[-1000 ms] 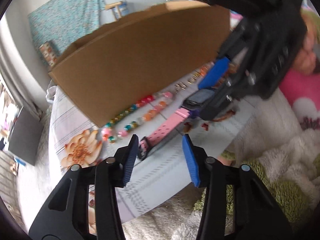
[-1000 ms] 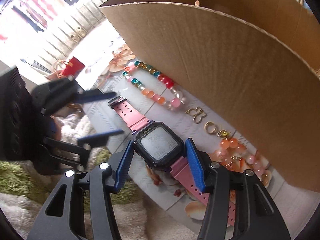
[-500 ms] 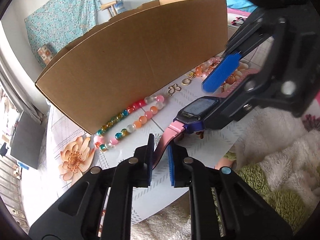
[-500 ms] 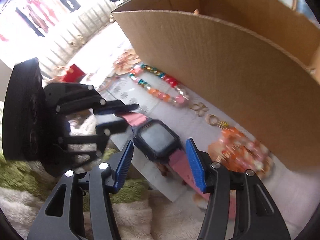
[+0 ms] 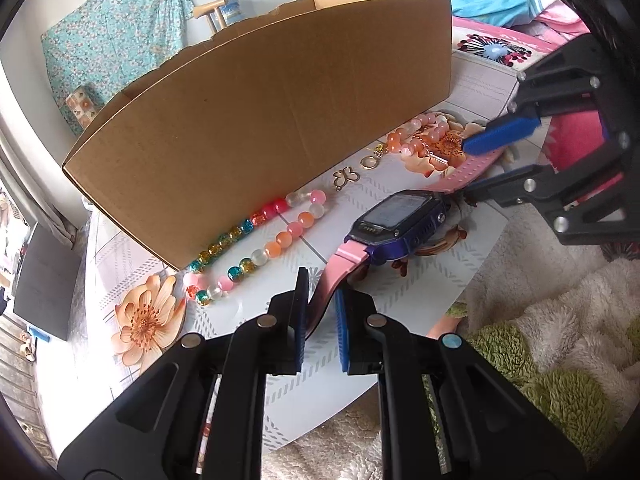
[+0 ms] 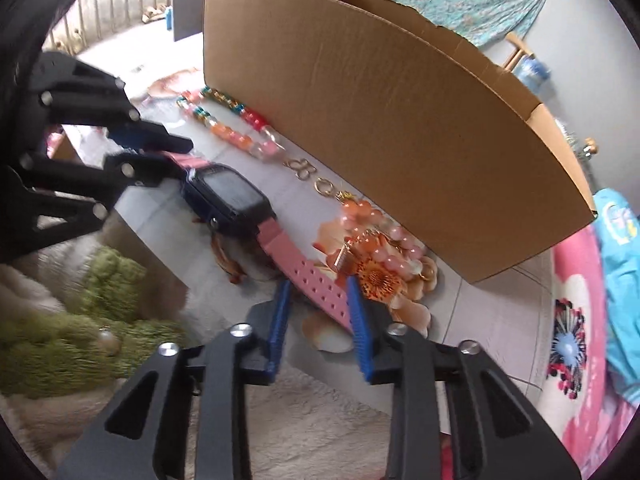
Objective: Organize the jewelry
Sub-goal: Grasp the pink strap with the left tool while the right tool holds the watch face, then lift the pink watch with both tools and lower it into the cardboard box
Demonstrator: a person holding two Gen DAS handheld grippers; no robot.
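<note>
Cardboard box (image 5: 256, 120) stands on the bench (image 5: 404, 292), w/ its long plain wall facing both cameras; everything below is placed relative to that wall.

Bench has a white top w/ orange flower prints. A fluffy green-and-cream rug (image 5: 560, 360) lies past the bench edge farthest from the box.

Watch (image 5: 400, 220), pink strap w/ dark square face, lies along the bench in front of the box wall, clearly apart from it, face up.

Left claw (image 5: 320, 316) is nearly closed, w/ its blue pads pinching one end of the pink strap at the end away from the box.

Right claw (image 6: 318, 320) is about half open; the holed end of the strap lies between its blue pads. Can't tell if either pad touches the strap.

Multicolour bead bracelet (image 5: 256, 240) lies right at the foot of the box wall, between the wall and the watch. Peach-pink bead bracelet (image 6: 376, 248) lies near the wall too, further along, just beside the holed strap. Gold butterfly charm (image 5: 346, 178) and gold ring (image 5: 368, 162) lie between the two bracelets, close to the wall.
</note>
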